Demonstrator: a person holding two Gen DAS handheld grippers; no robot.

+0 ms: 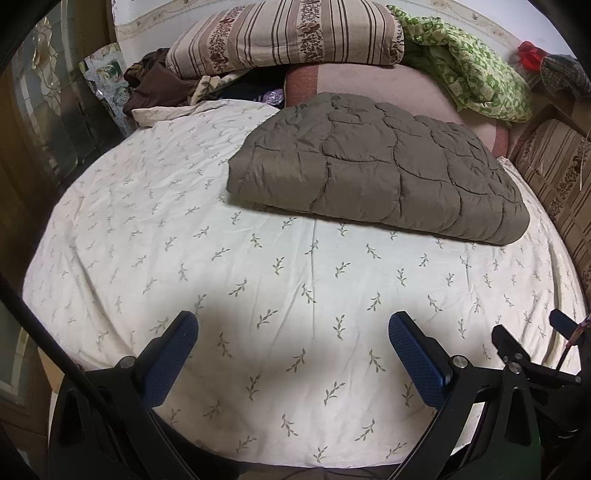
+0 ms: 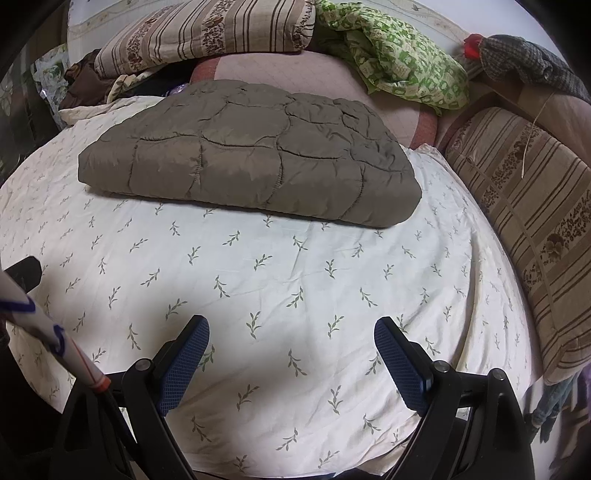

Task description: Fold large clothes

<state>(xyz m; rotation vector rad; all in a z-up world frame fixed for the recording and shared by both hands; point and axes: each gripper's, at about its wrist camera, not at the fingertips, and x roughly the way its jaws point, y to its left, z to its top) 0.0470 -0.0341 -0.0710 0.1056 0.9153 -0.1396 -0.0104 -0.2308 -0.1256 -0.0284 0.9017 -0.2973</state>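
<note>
A grey-brown quilted garment (image 1: 380,170) lies folded into a thick rectangle on the bed's white leaf-print sheet (image 1: 184,240). It also shows in the right wrist view (image 2: 251,155), on the sheet (image 2: 332,266). My left gripper (image 1: 291,325) is open and empty, held above the sheet's near part, well short of the garment. My right gripper (image 2: 291,328) is open and empty too, likewise over the near sheet. The right gripper's tip (image 1: 561,321) shows at the right edge of the left wrist view.
Striped floral pillows (image 1: 284,33) and a green patterned cloth (image 1: 476,70) are piled at the head of the bed over a pink cushion (image 1: 369,81). Another striped cushion (image 2: 535,221) lines the right side. Dark clothes (image 1: 155,85) lie at the far left.
</note>
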